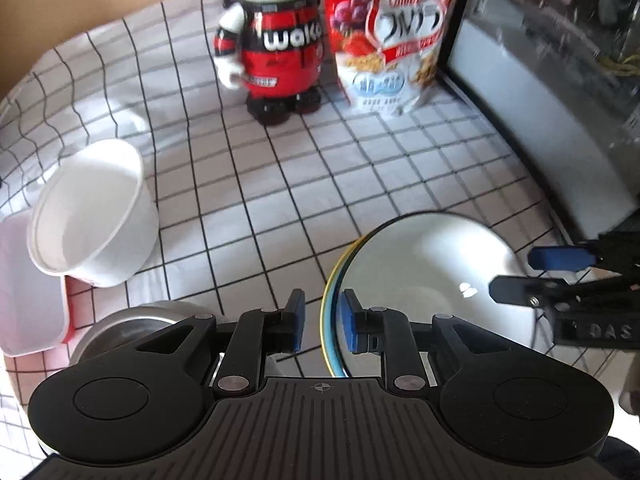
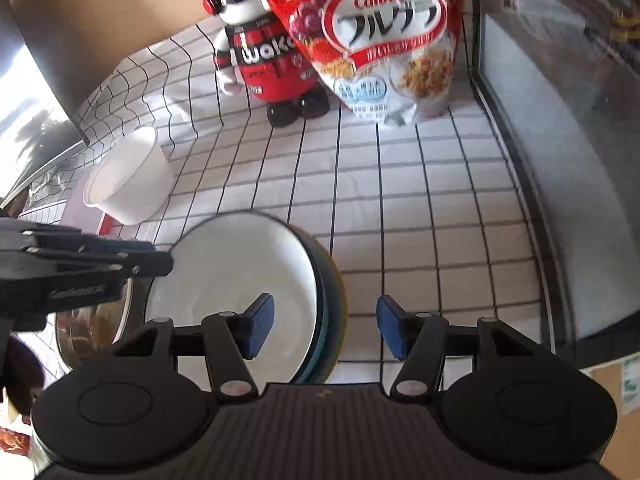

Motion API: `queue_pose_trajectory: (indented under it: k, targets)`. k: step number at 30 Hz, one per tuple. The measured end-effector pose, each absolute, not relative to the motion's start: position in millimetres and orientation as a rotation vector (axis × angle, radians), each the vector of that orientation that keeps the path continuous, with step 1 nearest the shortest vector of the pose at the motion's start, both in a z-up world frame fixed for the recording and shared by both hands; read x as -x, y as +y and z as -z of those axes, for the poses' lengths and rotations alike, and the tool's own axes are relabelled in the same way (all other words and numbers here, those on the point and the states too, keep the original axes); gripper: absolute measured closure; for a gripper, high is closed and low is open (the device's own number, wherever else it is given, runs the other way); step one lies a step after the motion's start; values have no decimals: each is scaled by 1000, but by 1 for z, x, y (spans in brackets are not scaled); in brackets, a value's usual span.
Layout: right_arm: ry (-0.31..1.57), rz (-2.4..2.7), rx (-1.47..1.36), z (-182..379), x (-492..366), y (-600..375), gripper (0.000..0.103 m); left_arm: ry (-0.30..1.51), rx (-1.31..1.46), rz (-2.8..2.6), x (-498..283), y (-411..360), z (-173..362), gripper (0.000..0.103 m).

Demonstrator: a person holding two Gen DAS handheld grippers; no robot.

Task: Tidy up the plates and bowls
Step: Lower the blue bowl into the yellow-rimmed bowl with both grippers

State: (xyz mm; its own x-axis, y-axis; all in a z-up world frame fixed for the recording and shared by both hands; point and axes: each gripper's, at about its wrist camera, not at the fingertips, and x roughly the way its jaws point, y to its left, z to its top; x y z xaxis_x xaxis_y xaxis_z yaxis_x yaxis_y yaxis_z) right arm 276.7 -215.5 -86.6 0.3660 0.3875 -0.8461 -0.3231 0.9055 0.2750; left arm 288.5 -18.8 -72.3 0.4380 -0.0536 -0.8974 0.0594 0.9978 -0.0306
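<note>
Left gripper (image 1: 322, 322): my jaws stand a little apart with the left rim of the plate stack (image 1: 424, 280) between the blue pads, nothing pinched yet as far as I can tell
Right gripper (image 2: 325, 327): jaws wide apart, straddling the stack's right edge, one pad over the white top plate (image 2: 236, 280), the other outside over the cloth
Stack: white plate on top, a teal and a yellow rim showing beneath it, sitting on the checked tablecloth (image 2: 420, 216)
How I'd do it: I judge the step is to grip the stack from both sides; I'd seat both pads low enough to catch the bottom rim, then close evenly so the plates don't shear apart
Steel bowl (image 1: 132, 324): just beside the stack on my left, close to my left finger; I'd avoid bumping it
White bowl (image 1: 94, 212): farther left, tilted, propped on a pink lidded box (image 1: 28, 284)
Far edge: robot figure (image 1: 272, 44) and cereal bag (image 1: 394, 32) upright, well apart from the plates
</note>
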Motion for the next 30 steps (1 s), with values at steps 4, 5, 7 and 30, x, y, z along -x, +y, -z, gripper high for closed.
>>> queue_pose_trajectory:
  k: [4, 5, 7, 30]
  targets:
    - [1168, -457, -106, 104, -277, -213, 46, 1163, -1, 87, -298, -16, 88, 73]
    - [1181, -462, -120, 108, -278, -212, 46, 1178, 6, 92, -300, -16, 93, 73]
    - [1210, -485, -156, 115, -279, -209, 46, 1205, 16, 104, -304, -16, 101, 73]
    - [1195, -537, -144, 124, -329, -173, 49, 1217, 188, 84, -329, 12, 104, 78]
